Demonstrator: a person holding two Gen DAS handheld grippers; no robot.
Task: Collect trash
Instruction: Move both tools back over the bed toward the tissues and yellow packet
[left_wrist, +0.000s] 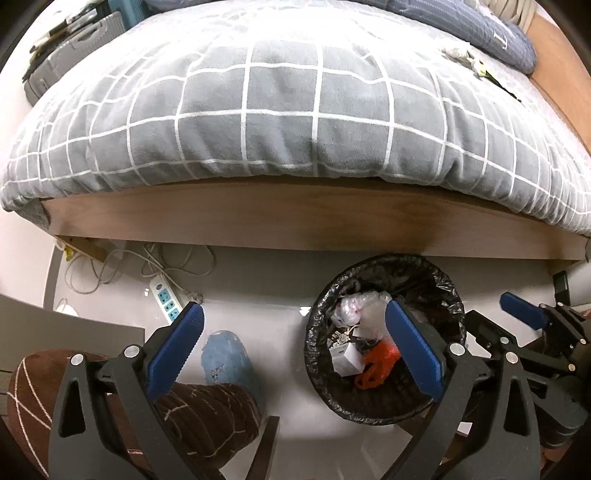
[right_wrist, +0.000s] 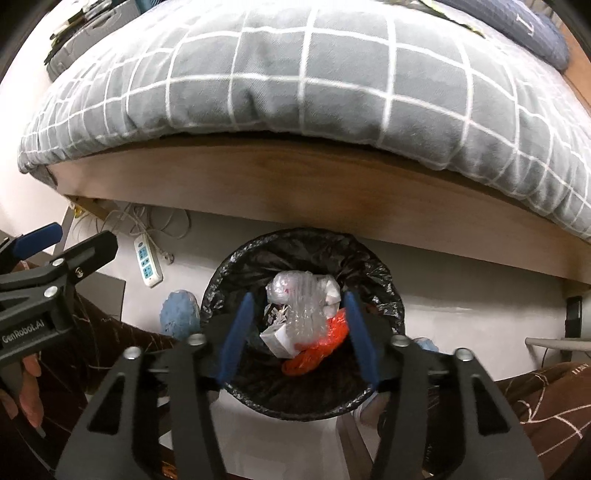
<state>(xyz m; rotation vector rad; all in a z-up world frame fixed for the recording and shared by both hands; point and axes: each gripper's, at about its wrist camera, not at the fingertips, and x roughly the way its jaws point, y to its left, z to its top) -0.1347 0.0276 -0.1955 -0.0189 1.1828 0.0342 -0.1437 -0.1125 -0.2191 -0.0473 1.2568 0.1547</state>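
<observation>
A round bin with a black liner (right_wrist: 218, 288) stands on the floor by the bed. It holds a clear bubble-wrap bundle (right_wrist: 306, 314), an orange bag (right_wrist: 321, 347) and a small white box (right_wrist: 277, 339). My right gripper (right_wrist: 298, 301) hangs straight over the bin, open, its blue pads clear of the bundle below. My left gripper (left_wrist: 293, 314) is wide open and empty over the floor at the bin's (left_wrist: 317, 306) left rim. Crumpled scraps (left_wrist: 461, 55) lie on the bed's far right.
A bed with a grey checked duvet (left_wrist: 280, 110) and wooden side board (left_wrist: 258, 225) fills the background. A power strip (left_wrist: 166, 299) and cables lie under its edge. A blue slipper (left_wrist: 225, 358) and a person's brown-trousered leg (left_wrist: 207, 417) are at the left. A grey suitcase (left_wrist: 74, 48) stands beyond.
</observation>
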